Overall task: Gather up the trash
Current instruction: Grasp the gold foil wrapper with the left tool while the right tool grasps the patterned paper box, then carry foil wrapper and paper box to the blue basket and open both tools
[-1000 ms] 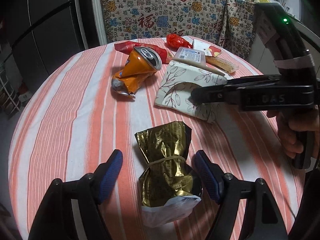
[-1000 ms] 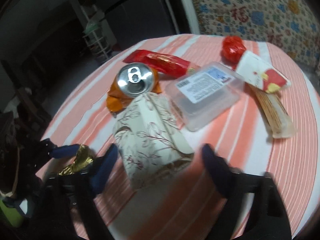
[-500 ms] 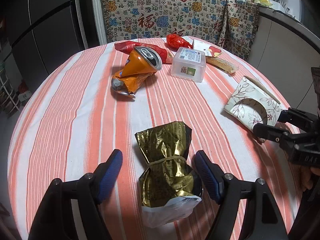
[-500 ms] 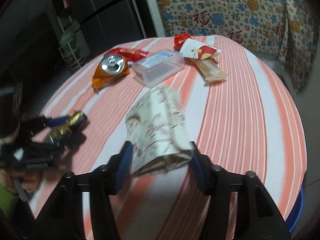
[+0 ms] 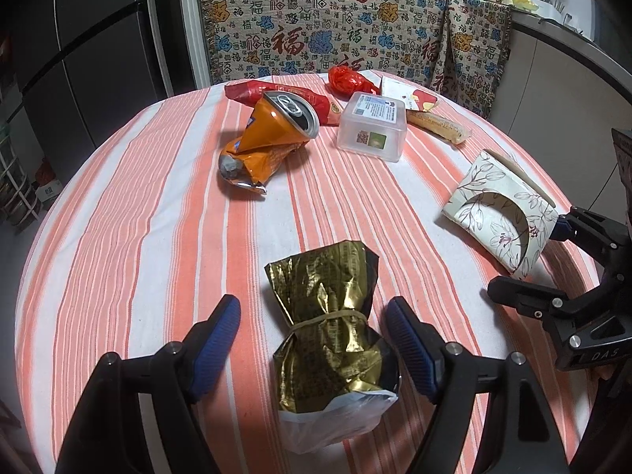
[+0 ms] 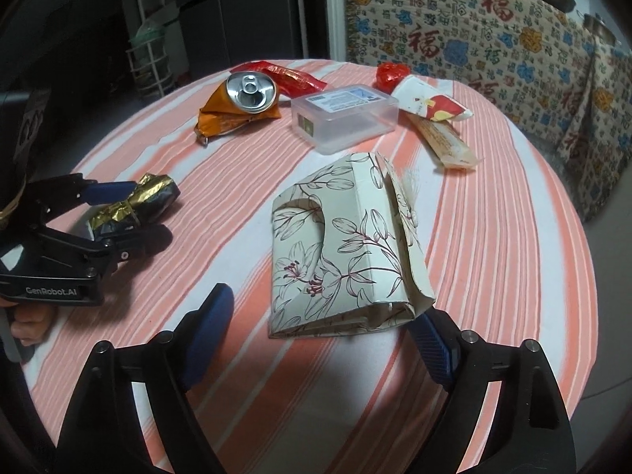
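Note:
A crumpled gold foil bag (image 5: 328,316) with a rubber band round it lies on the striped tablecloth (image 5: 138,217). My left gripper (image 5: 312,335) stands open around it, both blue pads clear of the foil. A flattened floral paper box (image 6: 343,249) rests on the cloth near the table's right edge. My right gripper (image 6: 320,316) straddles the box's near end and its jaws are opening: the left pad is well off the box, the right one is at its corner. The left wrist view shows the box (image 5: 501,217) and the right gripper (image 5: 529,256) at its right side.
At the far side of the round table lie a crushed orange can (image 5: 272,130), a clear plastic tub (image 5: 371,126), red wrappers (image 5: 276,93), a white-and-red packet (image 6: 430,102) and a long yellowish packet (image 5: 438,128). Patterned chair covers (image 5: 316,31) stand behind.
The right gripper carried the floral box from the middle of the table to its right side, set it on the cloth and spread its jaws. The left gripper and gold bag stayed put.

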{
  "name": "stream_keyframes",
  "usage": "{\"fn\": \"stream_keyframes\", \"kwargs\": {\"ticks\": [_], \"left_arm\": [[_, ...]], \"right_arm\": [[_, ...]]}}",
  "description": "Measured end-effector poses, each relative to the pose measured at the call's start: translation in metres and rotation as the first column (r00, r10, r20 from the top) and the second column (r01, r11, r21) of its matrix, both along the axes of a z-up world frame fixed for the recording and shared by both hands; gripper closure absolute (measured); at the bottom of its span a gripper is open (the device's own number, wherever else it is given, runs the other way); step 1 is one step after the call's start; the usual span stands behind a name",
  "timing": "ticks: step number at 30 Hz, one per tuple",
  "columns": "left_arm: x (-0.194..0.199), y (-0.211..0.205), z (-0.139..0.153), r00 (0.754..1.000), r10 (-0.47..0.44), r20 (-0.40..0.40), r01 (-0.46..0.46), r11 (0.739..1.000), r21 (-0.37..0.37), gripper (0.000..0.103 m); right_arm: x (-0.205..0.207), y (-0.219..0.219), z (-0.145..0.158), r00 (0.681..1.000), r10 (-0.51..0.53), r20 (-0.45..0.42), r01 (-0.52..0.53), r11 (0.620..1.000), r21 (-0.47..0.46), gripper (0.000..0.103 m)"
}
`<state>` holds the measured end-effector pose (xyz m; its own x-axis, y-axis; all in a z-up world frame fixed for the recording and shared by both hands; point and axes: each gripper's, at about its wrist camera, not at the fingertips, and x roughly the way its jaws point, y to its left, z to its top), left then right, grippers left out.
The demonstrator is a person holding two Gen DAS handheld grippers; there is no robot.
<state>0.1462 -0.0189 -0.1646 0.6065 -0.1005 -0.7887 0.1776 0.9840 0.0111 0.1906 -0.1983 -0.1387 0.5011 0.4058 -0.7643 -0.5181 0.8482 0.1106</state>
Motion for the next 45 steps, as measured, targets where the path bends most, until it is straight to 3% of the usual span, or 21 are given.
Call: {"fn": "stream_keyframes", "kwargs": {"ticks": [7, 9, 14, 17, 18, 19, 20, 21, 22, 26, 32, 37, 45], "left_arm": [[0.000, -0.001, 0.001, 1.000, -0.003, 0.000, 0.003, 1.000, -0.003, 0.024], [-0.003, 0.000, 0.003, 0.999, -0.044, -0.010, 0.044, 0.999, 0.007, 0.024], [-0.010, 0.010, 0.009, 0.996, -0.081, -0.029, 0.080, 0.997, -0.019, 0.025], [-0.007, 0.014, 0.013, 0.995, -0.083, -0.053, 0.079, 0.994, -0.074, 0.028], [-0.006, 0.014, 0.013, 0.994, -0.087, -0.060, 0.081, 0.993, -0.087, 0.041], [-0.004, 0.013, 0.013, 0.993, -0.090, -0.071, 0.084, 0.992, -0.092, 0.052], [-0.002, 0.010, 0.012, 0.992, -0.088, -0.088, 0.080, 0.993, -0.086, 0.058], [-0.003, 0.008, 0.012, 0.993, -0.083, -0.082, 0.076, 0.994, -0.078, 0.060], [-0.003, 0.006, 0.013, 0.993, -0.084, -0.080, 0.078, 0.994, -0.078, 0.060], [-0.012, -0.007, 0.017, 0.992, -0.105, -0.066, 0.099, 0.991, -0.090, 0.062], [-0.017, -0.061, 0.028, 0.982, -0.183, -0.048, 0.175, 0.974, -0.146, 0.062], [-0.016, -0.124, 0.033, 0.960, -0.277, -0.046, 0.263, 0.946, -0.189, 0.062], [-0.014, -0.255, 0.039, 0.893, -0.447, -0.046, 0.428, 0.877, -0.220, 0.062]], "right_arm": [[0.005, -0.021, 0.002, 0.999, -0.006, -0.052, 0.014, 0.986, 0.164, 0.015], [0.007, -0.029, 0.004, 0.996, 0.012, -0.084, 0.006, 0.978, 0.206, 0.014], [0.021, -0.037, 0.011, 0.990, 0.024, -0.138, 0.006, 0.978, 0.211, 0.014], [0.031, -0.037, 0.015, 0.984, 0.045, -0.172, -0.005, 0.974, 0.225, 0.015], [0.033, -0.037, 0.016, 0.984, 0.050, -0.171, -0.009, 0.974, 0.228, 0.016], [0.035, -0.036, 0.017, 0.984, 0.055, -0.172, -0.014, 0.974, 0.228, 0.019], [0.036, -0.034, 0.018, 0.982, 0.064, -0.178, -0.023, 0.975, 0.222, 0.029], [0.038, -0.030, 0.017, 0.978, 0.077, -0.191, -0.038, 0.979, 0.200, 0.040], [0.038, -0.026, 0.016, 0.977, 0.073, -0.198, -0.043, 0.987, 0.153, 0.062], [0.023, -0.032, 0.028, 0.984, 0.049, -0.174, -0.025, 0.990, 0.139, 0.064], [-0.004, -0.074, 0.044, 0.988, -0.038, -0.147, 0.059, 0.988, 0.144, 0.064], [-0.017, -0.135, 0.059, 0.979, -0.169, -0.112, 0.186, 0.971, 0.153, 0.064], [-0.021, -0.258, 0.054, 0.896, -0.429, -0.116, 0.439, 0.895, 0.084, 0.064]]}}
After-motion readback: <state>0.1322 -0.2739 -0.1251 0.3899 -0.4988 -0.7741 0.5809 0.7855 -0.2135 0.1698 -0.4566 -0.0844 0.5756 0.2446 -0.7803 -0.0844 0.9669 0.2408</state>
